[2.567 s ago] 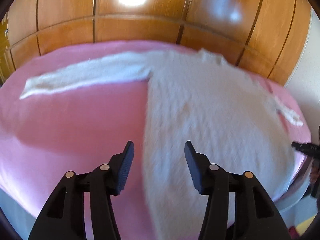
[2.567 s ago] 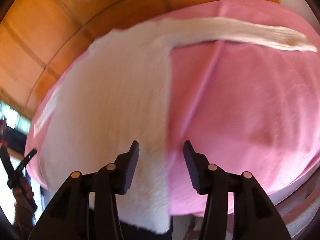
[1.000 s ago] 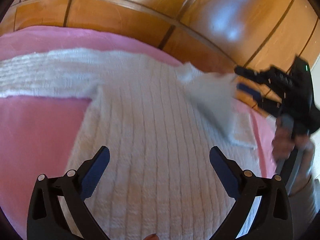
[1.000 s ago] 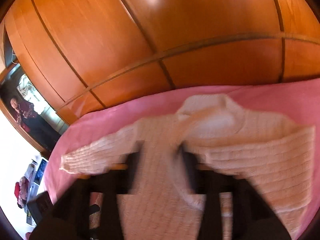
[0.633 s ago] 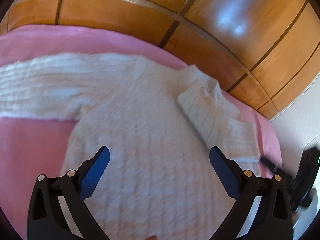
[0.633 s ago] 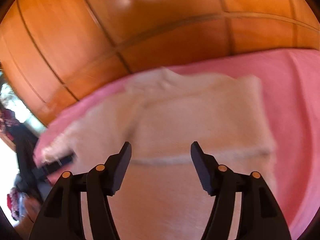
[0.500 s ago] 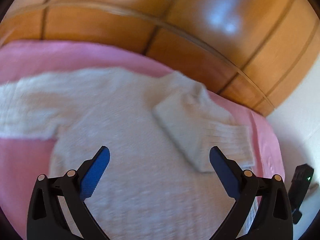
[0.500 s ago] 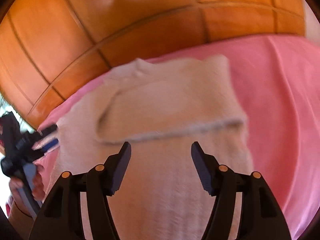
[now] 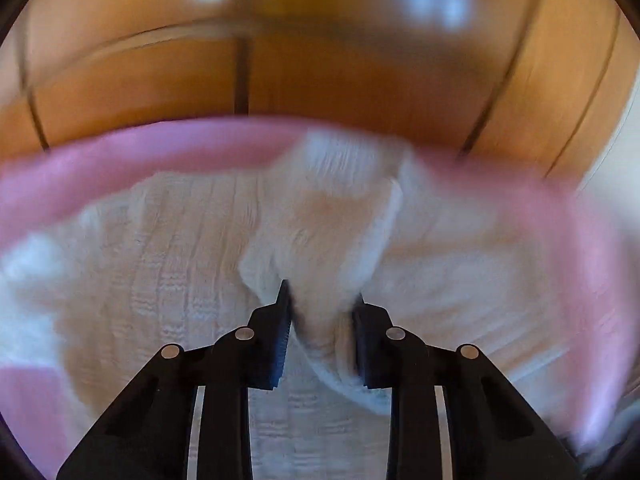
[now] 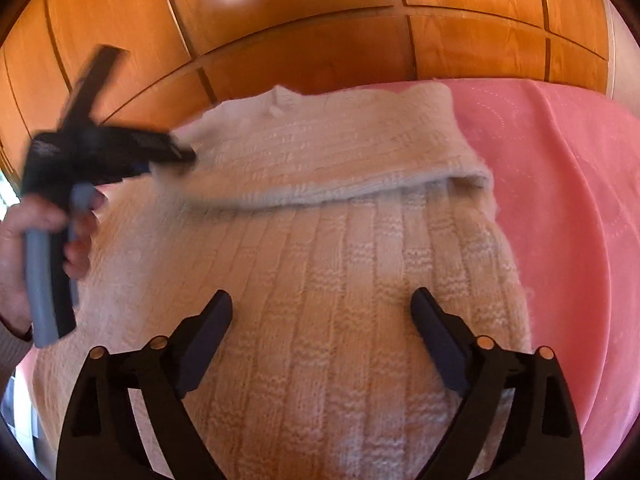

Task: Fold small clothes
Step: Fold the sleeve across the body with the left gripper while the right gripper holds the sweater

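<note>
A cream ribbed knit sweater lies flat on a pink bedspread. One sleeve is folded across its chest. My left gripper is shut on the cuff end of that sleeve in the blurred left wrist view. It also shows in the right wrist view at the sleeve's left end. My right gripper is open and empty above the sweater's body.
Orange wooden wardrobe panels stand right behind the bed. The pink bedspread extends to the right of the sweater. The person's hand holds the left gripper's handle at the left edge.
The right sleeve was folded across the chest and let go. My left gripper, open half a second ago, has closed on the folded sleeve's cuff end. My right gripper drew back and opened wider.
</note>
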{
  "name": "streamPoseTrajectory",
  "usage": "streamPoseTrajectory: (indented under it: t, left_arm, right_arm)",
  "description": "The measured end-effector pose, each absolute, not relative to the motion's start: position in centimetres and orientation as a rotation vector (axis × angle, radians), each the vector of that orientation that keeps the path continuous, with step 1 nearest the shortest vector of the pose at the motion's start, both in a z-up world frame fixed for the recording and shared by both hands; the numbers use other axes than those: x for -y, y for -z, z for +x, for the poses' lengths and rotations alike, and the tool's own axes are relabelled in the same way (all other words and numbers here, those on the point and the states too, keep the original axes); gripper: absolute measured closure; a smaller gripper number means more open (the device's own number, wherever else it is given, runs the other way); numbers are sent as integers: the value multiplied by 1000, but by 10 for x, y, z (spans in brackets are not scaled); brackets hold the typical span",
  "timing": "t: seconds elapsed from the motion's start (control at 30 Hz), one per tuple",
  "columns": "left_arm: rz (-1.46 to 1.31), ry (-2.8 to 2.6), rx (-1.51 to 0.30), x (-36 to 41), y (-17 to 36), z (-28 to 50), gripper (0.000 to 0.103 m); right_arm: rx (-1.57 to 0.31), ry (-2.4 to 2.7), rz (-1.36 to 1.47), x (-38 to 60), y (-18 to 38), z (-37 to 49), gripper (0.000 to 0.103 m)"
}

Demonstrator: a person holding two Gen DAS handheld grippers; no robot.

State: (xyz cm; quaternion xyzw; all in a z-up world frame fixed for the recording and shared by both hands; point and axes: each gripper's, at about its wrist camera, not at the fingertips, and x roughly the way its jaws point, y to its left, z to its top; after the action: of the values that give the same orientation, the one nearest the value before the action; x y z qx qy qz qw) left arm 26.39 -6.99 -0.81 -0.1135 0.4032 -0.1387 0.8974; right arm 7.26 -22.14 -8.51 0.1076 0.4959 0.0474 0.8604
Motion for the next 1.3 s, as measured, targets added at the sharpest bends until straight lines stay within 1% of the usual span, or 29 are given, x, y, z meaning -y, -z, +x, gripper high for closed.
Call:
streamPoseTrajectory:
  t: [0.03,0.07,0.13,0.17,0.2,0.33,0.47,0.53,0.57,0.6,0.67,0.8,0.83,0.9,1.0,1.07,1.13,1.2,1.3]
  left_arm:
    - [-361,341,-774,43,3,255,76]
    - [-415,345,-762,27,5,250,76]
    - [-529,374,-786,-5,20,241,54]
    - [-562,347,-815,-19,31,236,28]
    - [-590,308,-830,-33,42,229,21]
    - [-756,317,-874,-72,70,217,21]
    - [-820,351,-878,-84,69,223,21]
    - [-752,356,-896,-75,67,230,48]
    - [-700,368,-925,-67,67,238,78]
    - [-652,379,-943,-56,67,244,94]
    - [-579,383,-911,-44,54,249,95]
    - [-515,477,-682,-49,-2,236,96]
    - [-486,464,-665,-49,-6,235,96]
    - [-411,412,-688,-47,1,244,96]
    - [-297,308,-819,-40,36,260,96]
    - [-250,274,-863,-37,52,259,96]
    - [-255,272,-861,-37,57,256,96]
    - [-267,272,-851,-40,54,256,96]
    - [-271,239,-828,-38,45,267,96]
  right_arm:
    - [-1041,-104,245,224,86,73,11]
    - [-1040,-104,255,224,86,73,11]
    - [-1039,-103,256,225,86,72,11]
    - [-1039,-100,250,224,85,72,11]
    - [-1041,-97,241,223,86,72,11]
    - [-1051,-79,201,218,86,73,9]
    - [-1061,-69,171,214,88,75,7]
    - [-1063,-66,163,214,89,75,7]
    - [-1063,-64,159,213,89,75,7]
    - [-1063,-63,157,213,89,75,6]
    - [-1063,-61,158,213,89,75,6]
    - [-1061,-60,161,213,90,75,6]
    - [-1062,-59,161,212,90,75,6]
    - [-1067,-54,156,211,89,75,6]
    - [-1094,-46,155,210,82,79,8]
    - [-1073,-72,223,216,68,88,18]
    - [-1042,-78,250,222,56,104,18]
    - [-1019,-68,246,225,51,128,21]
    - [-1036,-26,188,225,61,160,25]
